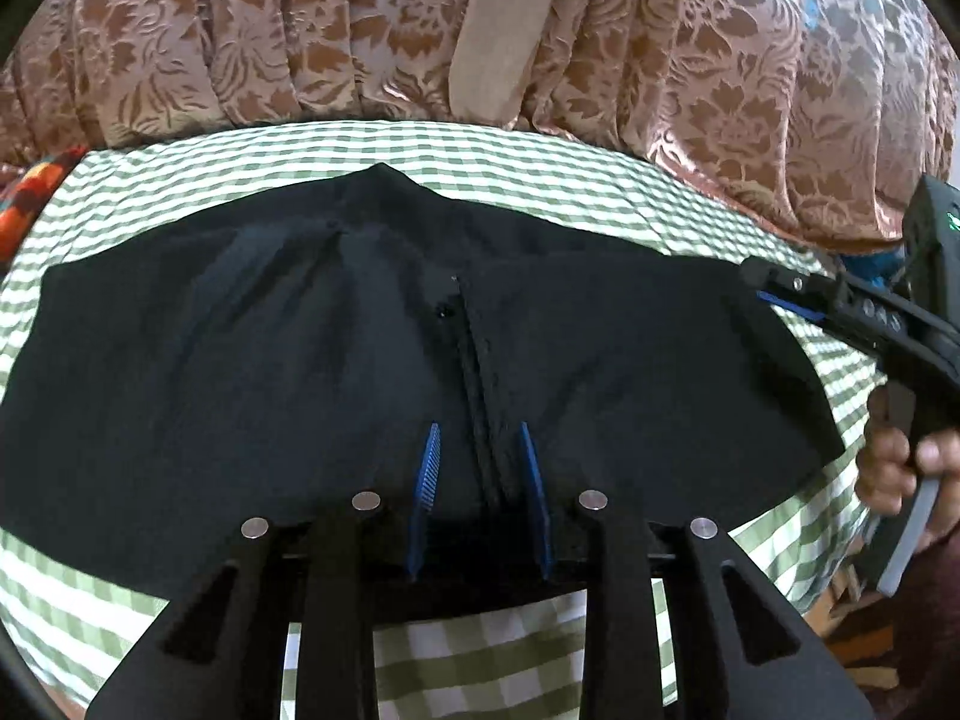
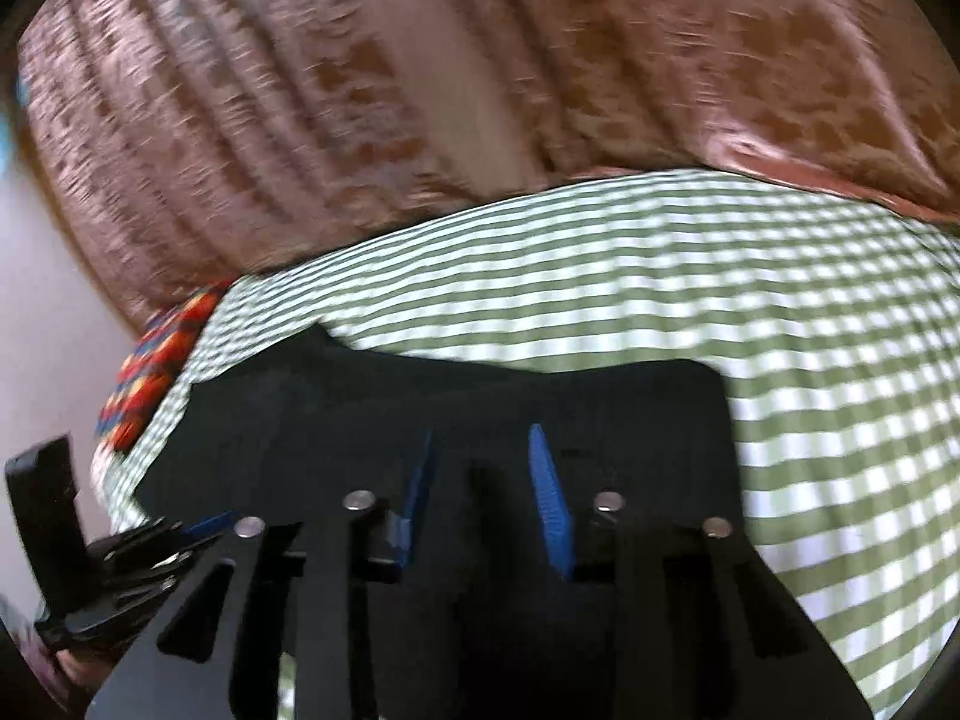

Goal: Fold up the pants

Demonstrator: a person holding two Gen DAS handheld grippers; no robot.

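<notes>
Black pants point(image 1: 300, 372) lie spread flat on a green-and-white checked cloth point(image 1: 540, 180); a fly seam runs down their middle. My left gripper point(image 1: 480, 456) is open, its blue-padded fingers just above the near edge of the pants on either side of the seam. My right gripper point(image 1: 774, 294) comes in from the right over the right edge of the pants; a hand holds its handle. In the blurred right wrist view the right gripper point(image 2: 486, 462) is open above the black pants point(image 2: 600, 408), and the left gripper point(image 2: 180, 531) shows at lower left.
Brown floral curtains point(image 1: 240, 48) hang behind the bed, with a plain beige strip point(image 1: 492, 36). A red patterned fabric point(image 1: 30, 192) lies at the far left edge of the checked cloth point(image 2: 810, 360).
</notes>
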